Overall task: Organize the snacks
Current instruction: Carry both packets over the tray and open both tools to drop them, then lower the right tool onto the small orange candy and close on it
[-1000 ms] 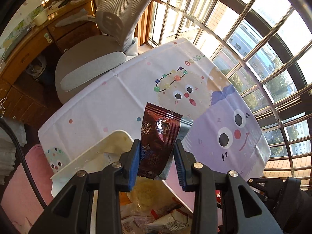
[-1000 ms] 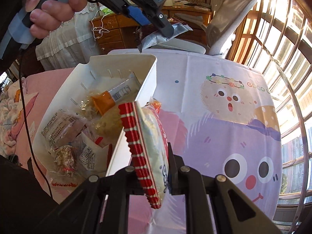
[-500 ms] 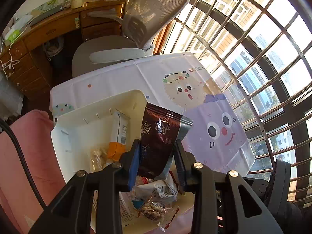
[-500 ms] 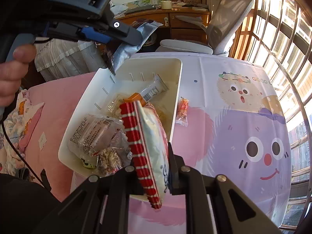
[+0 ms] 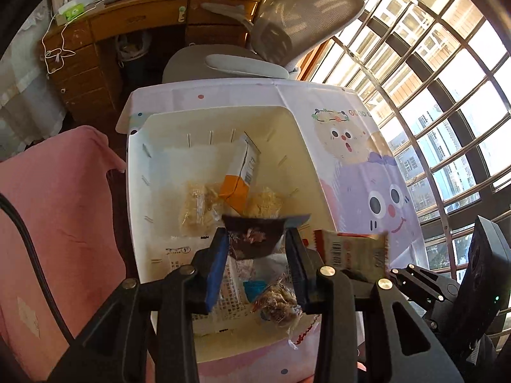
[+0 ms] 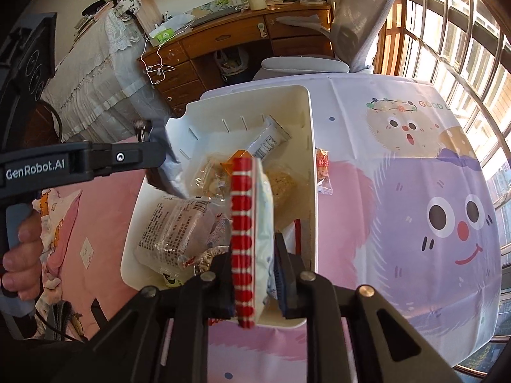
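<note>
A white bin [image 5: 220, 110] with several snack packets stands on the cartoon tablecloth [image 6: 415, 191]. My left gripper [image 5: 257, 255] hangs over the bin with its jaws opening. A dark brown packet [image 5: 255, 239] lies tipped and blurred between them, slipping free. My right gripper [image 6: 252, 255] is above the bin's near right corner [image 6: 311, 175], jaws also opening. A white packet with a red dotted edge [image 6: 252, 198] stands upright between its pads, loose. The left wrist view shows this packet [image 5: 351, 249] blurred at the right.
A small red packet [image 6: 323, 172] lies on the tablecloth just outside the bin's right wall. An orange and white packet [image 5: 239, 175] leans inside the bin. Pink cloth [image 5: 57, 207] covers the left side. A grey office chair [image 5: 287, 32] and wooden desk [image 5: 127, 22] stand beyond.
My left gripper swung over the bin, its jaws widened and the brown packet tipped down from upright. The right gripper's jaws widened around the red-edged packet.
</note>
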{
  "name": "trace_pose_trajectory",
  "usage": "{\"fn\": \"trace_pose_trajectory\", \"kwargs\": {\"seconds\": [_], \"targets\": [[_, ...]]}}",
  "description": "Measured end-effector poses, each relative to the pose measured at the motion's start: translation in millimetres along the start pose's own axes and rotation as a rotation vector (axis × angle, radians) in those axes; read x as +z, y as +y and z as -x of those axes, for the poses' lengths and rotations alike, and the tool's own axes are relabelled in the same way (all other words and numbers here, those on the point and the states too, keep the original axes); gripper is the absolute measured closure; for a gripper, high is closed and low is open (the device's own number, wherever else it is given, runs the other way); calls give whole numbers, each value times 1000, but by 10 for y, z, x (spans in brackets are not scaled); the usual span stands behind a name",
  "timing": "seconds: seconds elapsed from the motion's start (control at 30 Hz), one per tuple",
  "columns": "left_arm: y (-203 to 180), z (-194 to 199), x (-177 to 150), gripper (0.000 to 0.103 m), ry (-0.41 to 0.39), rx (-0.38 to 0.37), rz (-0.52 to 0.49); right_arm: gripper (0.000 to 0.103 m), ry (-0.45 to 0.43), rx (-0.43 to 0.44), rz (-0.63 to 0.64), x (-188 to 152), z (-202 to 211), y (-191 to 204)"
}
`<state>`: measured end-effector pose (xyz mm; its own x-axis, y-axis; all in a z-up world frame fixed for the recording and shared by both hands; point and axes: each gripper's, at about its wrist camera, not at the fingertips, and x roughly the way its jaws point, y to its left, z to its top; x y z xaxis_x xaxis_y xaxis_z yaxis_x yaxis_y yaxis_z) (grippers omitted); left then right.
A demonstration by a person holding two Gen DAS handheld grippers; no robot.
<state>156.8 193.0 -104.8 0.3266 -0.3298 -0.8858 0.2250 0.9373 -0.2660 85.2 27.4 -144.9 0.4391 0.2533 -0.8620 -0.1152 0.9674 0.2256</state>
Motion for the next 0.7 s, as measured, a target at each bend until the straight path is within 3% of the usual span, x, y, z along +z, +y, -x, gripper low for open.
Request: {"fn": "trace_pose_trajectory", "kwargs": {"seconds": [0.1, 0.37, 0.7], "targets": [[15, 39, -51, 46, -11, 1, 2, 55, -2, 1, -27, -20, 1, -15], [-89, 64, -215, 26, 3, -32, 12, 55, -1, 7, -65, -84, 47, -133], [-461, -72, -345, 18, 47, -67, 36, 55, 4, -7, -61, -131, 123, -523]]}}
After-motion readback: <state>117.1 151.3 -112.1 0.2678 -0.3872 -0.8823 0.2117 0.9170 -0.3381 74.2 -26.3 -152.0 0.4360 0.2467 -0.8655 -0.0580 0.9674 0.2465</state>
